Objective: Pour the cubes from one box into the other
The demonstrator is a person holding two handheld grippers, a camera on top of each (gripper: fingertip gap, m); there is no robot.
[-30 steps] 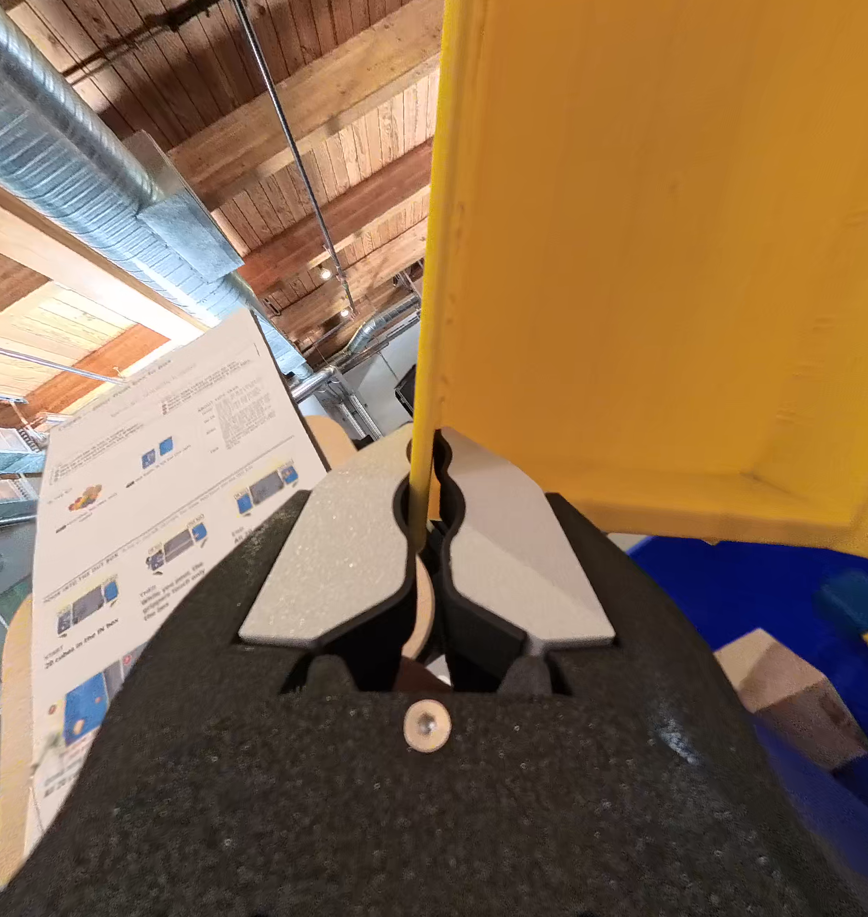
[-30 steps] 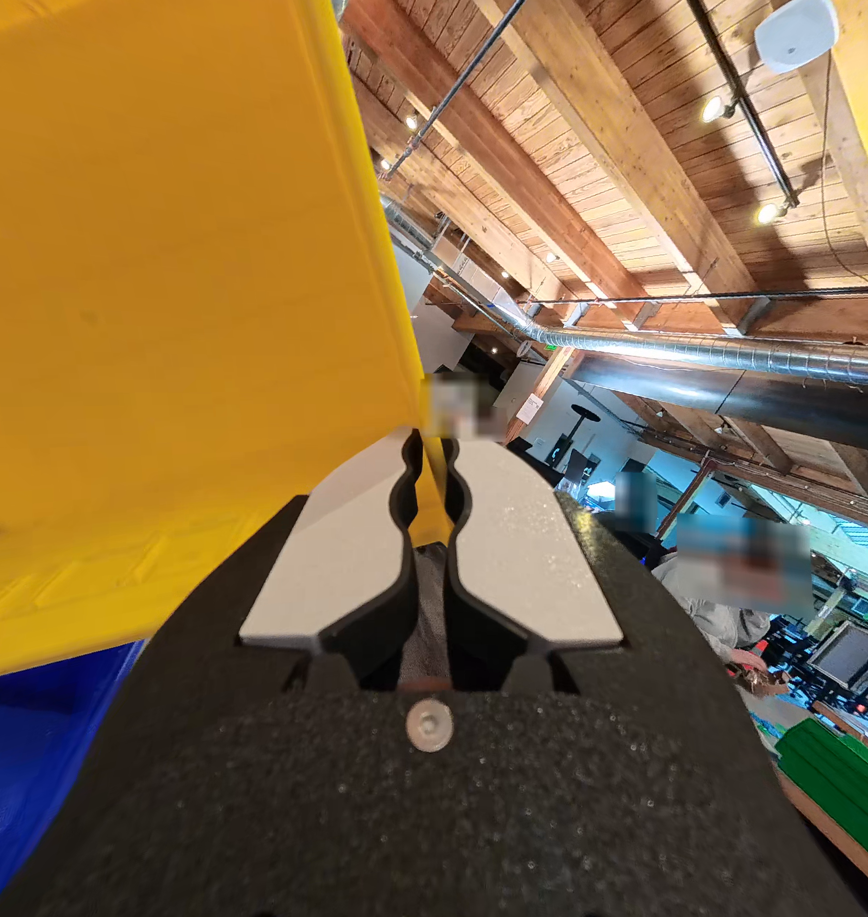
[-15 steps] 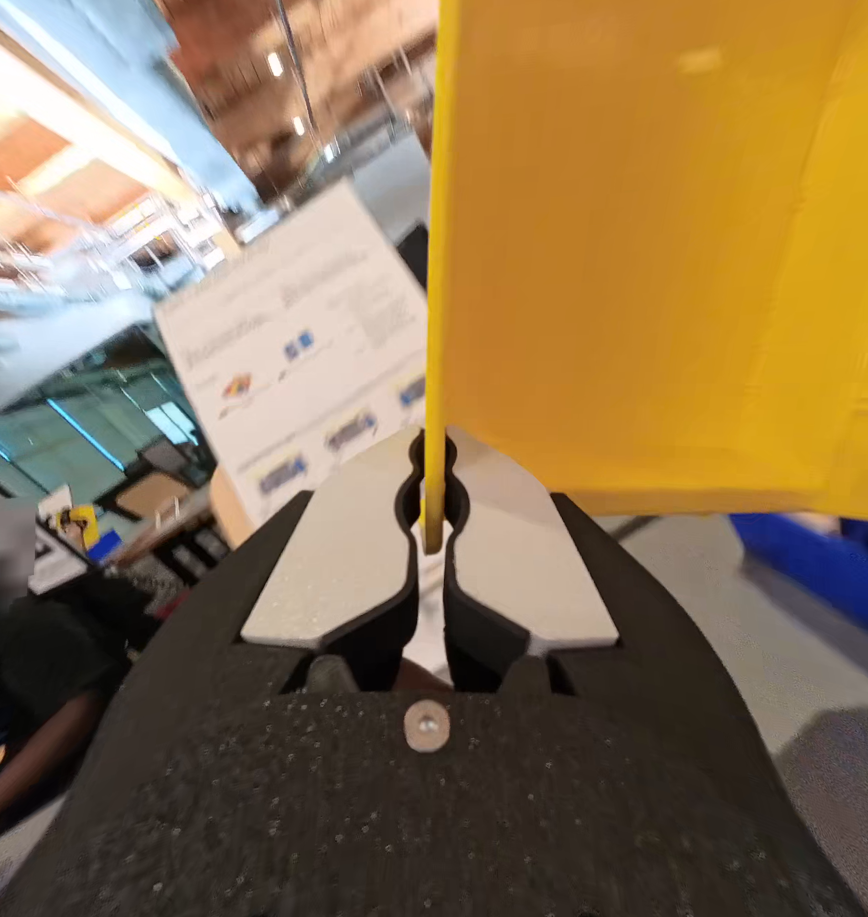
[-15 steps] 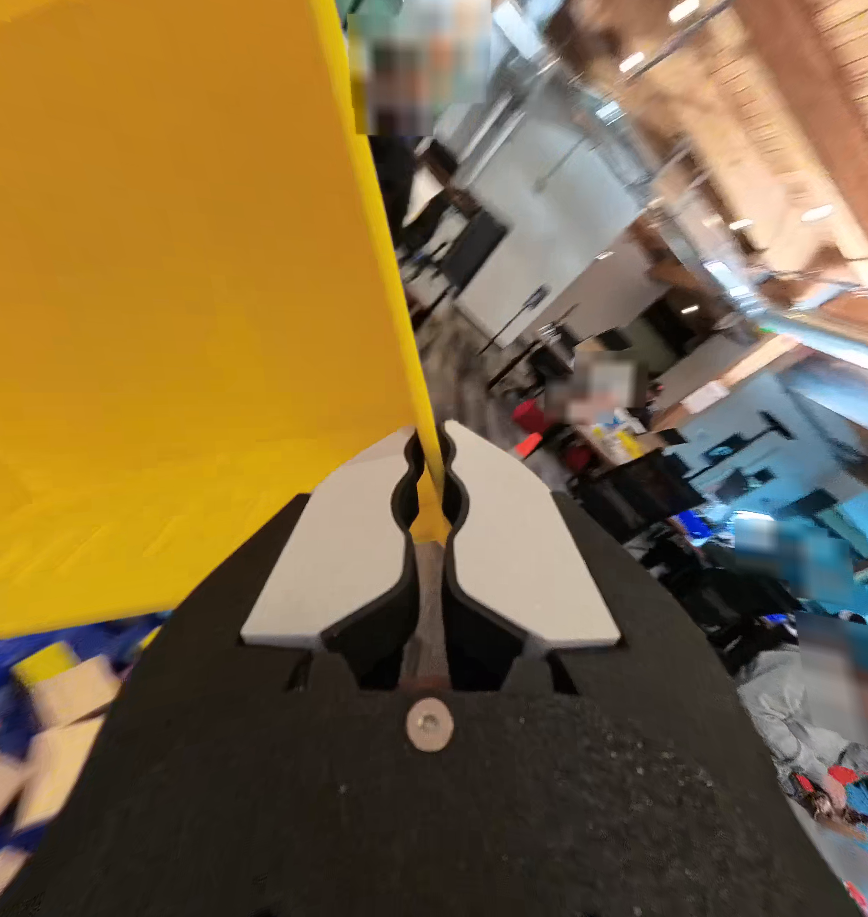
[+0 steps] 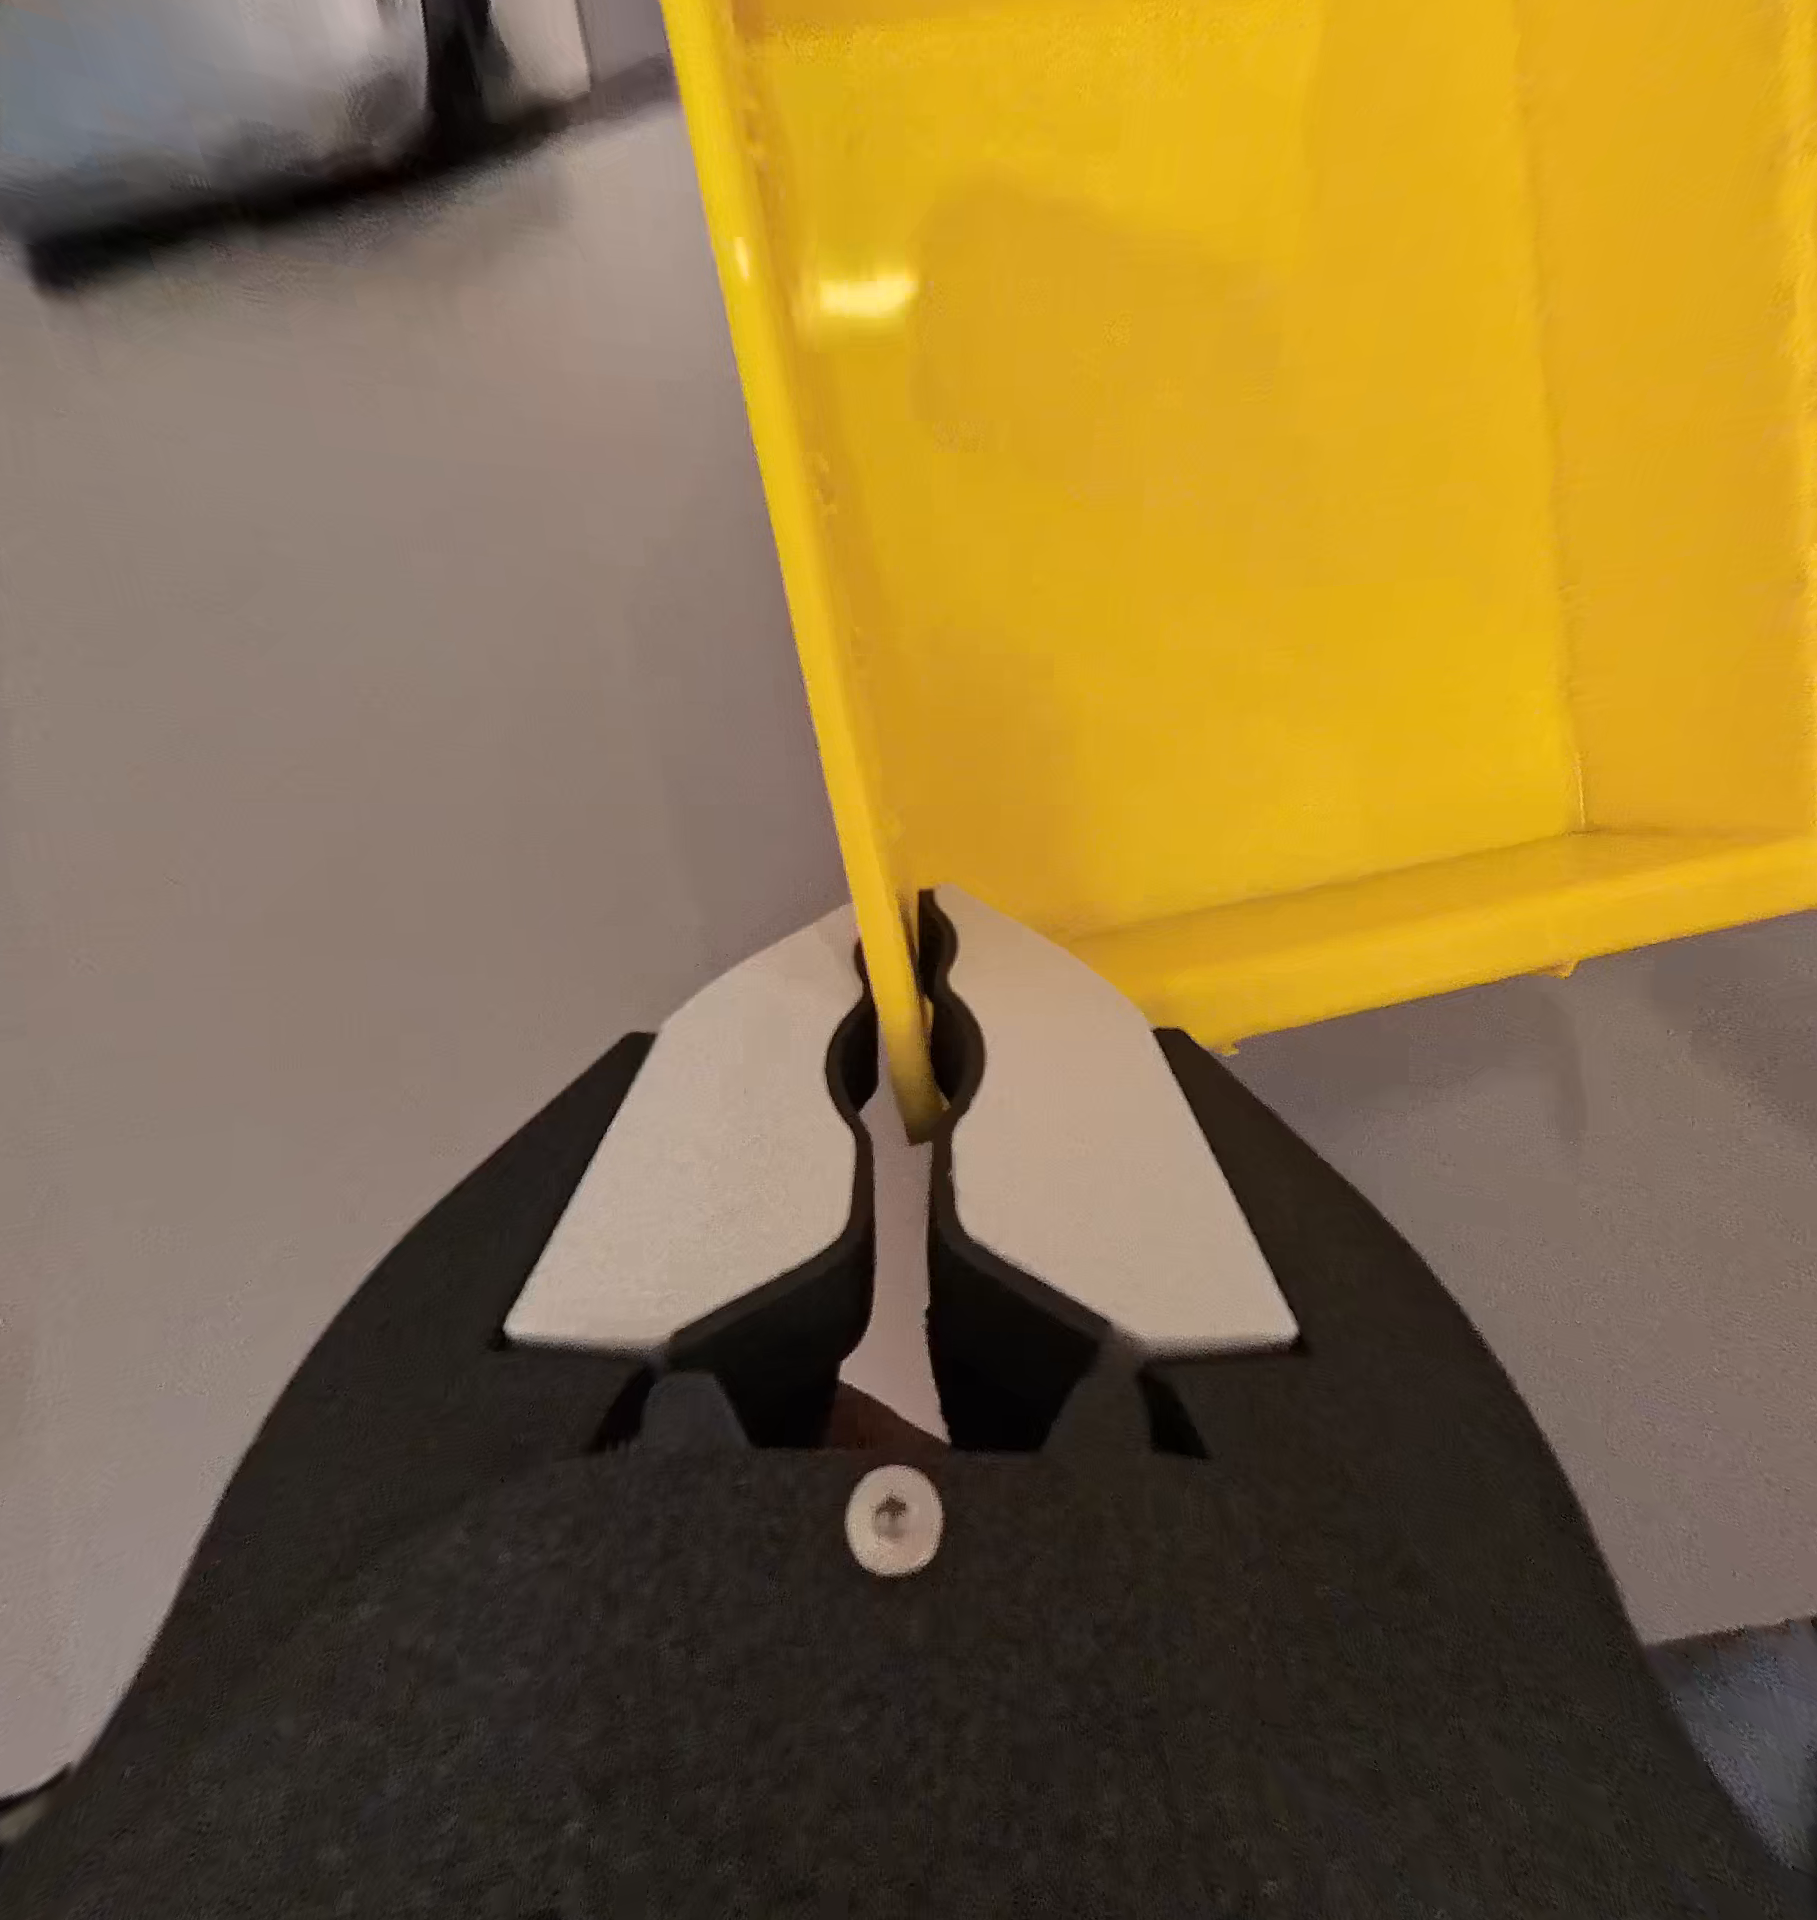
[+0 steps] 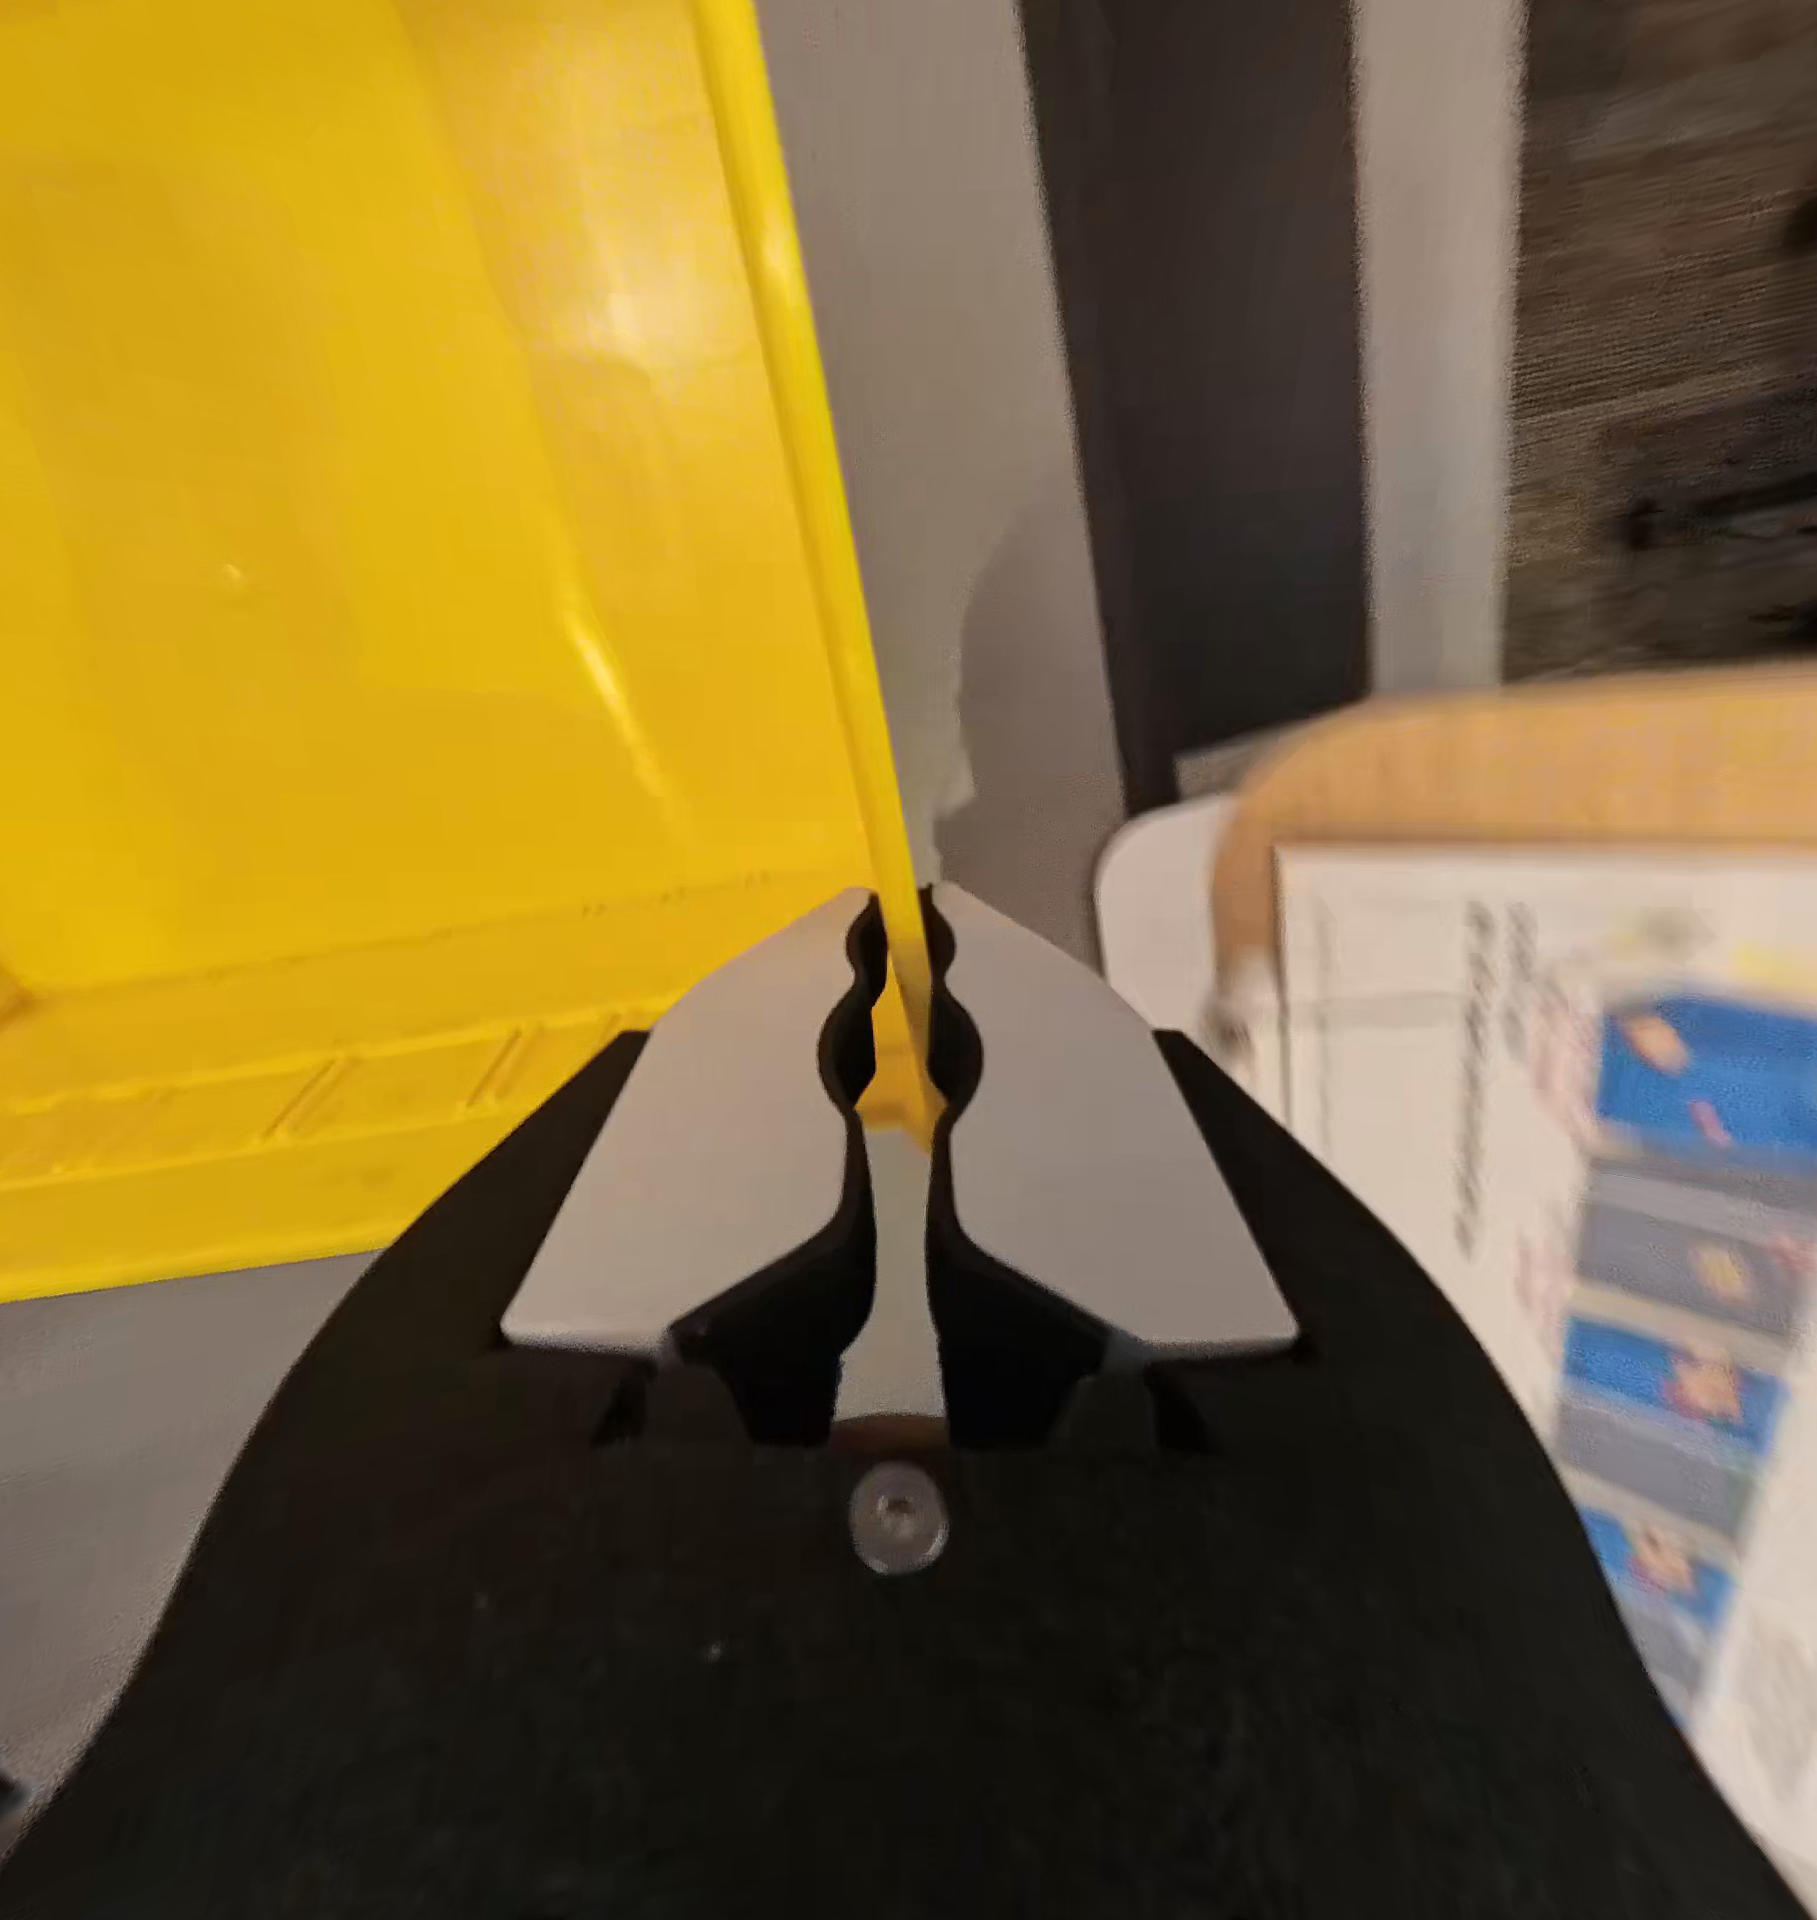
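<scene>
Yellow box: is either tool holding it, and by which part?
Both. The left tool is shut on the yellow box at one thin side wall, near its corner; the right tool pinches the opposite wall's edge.

Dim, motion-blurred backgrounds, wide-angle edge distortion

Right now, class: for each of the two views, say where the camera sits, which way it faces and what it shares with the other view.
Left wrist view: sits on the left tool, looking along its fingers at the yellow box and grey table.
Right wrist view: sits on the right tool, facing the box's opposite wall and a printed sheet.
Shared: the same empty-looking box, each tool shut on one wall.
</scene>
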